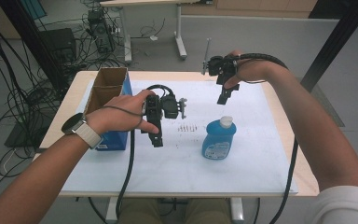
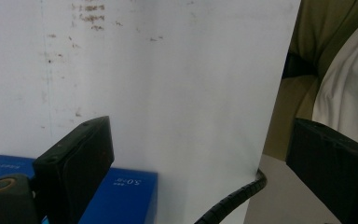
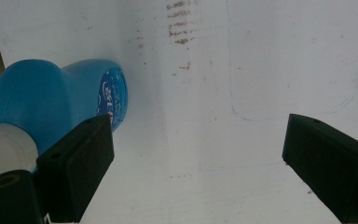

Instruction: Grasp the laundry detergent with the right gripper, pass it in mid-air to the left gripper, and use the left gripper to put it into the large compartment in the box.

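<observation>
STEP: approach, nothing held | right tool (image 1: 223,95) jaws apart above blue bottle (image 1: 219,139) | left tool (image 1: 155,135) jaws apart, empty | NEXT: lower right tool, straddle bottle upright on worktop (image 1: 261,163).

Left gripper (image 1: 157,140) agape, right gripper (image 1: 224,98) agape

The bottle (image 1: 219,140) looks like smooth blue plastic with a soft shine, and its cap (image 1: 226,121) is white plastic. The box (image 1: 106,100) is brown cardboard inside, rough and dull, with a smooth blue printed outside. The worktop (image 1: 303,172) looks like pale wood, the sheet (image 1: 177,163) on it is dull white with small brown marks, and the fingers (image 3: 77,170) are black, matt and look like hard plastic.
</observation>
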Motion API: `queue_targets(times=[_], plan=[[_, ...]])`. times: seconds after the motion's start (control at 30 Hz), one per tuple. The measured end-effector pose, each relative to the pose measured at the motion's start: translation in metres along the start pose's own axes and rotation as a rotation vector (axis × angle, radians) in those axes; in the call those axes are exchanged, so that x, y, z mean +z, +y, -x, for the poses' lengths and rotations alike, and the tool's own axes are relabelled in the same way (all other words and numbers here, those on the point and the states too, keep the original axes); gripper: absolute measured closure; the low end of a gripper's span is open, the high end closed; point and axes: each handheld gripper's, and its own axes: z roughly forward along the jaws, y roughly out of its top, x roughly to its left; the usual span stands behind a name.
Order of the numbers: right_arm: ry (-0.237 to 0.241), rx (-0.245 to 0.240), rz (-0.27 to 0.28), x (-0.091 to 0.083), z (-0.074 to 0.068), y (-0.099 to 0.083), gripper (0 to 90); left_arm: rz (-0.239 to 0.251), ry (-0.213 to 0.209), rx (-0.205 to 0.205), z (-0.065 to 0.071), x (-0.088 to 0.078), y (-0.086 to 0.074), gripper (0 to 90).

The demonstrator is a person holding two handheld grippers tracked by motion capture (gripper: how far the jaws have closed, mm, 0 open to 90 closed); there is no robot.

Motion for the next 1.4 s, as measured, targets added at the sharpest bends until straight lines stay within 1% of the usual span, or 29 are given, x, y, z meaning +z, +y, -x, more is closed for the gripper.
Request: queue_targets(times=[0.17,0.23,0.3,0.4,0.47,0.57,0.93,1.13,1.23,1.4], plan=[[-0.004,0.004,0.005,-0.002,0.001,-0.002,8.8,0.002,0.002,-0.002,0.001,-0.001,0.000,7.9],[-0.006,0.004,0.007,-0.003,0.001,-0.003,8.8,-0.007,0.001,0.002,0.001,-0.002,0.001,7.9],[-0.008,0.007,0.007,-0.004,0.000,-0.003,8.8,0.000,0.007,0.002,0.001,-0.003,0.001,8.0],[-0.011,0.008,0.014,-0.006,0.000,-0.004,8.8,-0.003,0.005,0.001,0.001,-0.003,0.001,7.9],[-0.011,0.008,0.012,-0.006,0.000,-0.004,8.8,-0.006,0.007,0.002,0.001,-0.003,0.000,7.9],[-0.010,0.006,0.009,-0.006,0.000,-0.003,8.8,0.004,0.009,-0.001,0.001,-0.003,-0.001,8.0],[-0.017,0.008,0.015,-0.009,-0.001,-0.002,8.8,0.000,0.004,-0.001,0.000,-0.002,-0.001,8.0],[-0.022,0.018,0.030,-0.013,-0.002,-0.006,8.4,0.001,0.006,-0.001,0.000,-0.001,-0.001,8.0],[-0.022,0.018,0.028,-0.015,-0.002,-0.007,8.5,0.002,0.006,-0.002,0.000,-0.001,-0.001,8.0],[-0.020,0.013,0.052,-0.022,-0.007,-0.008,7.3,0.001,0.007,-0.001,0.001,-0.002,-0.001,8.0]])
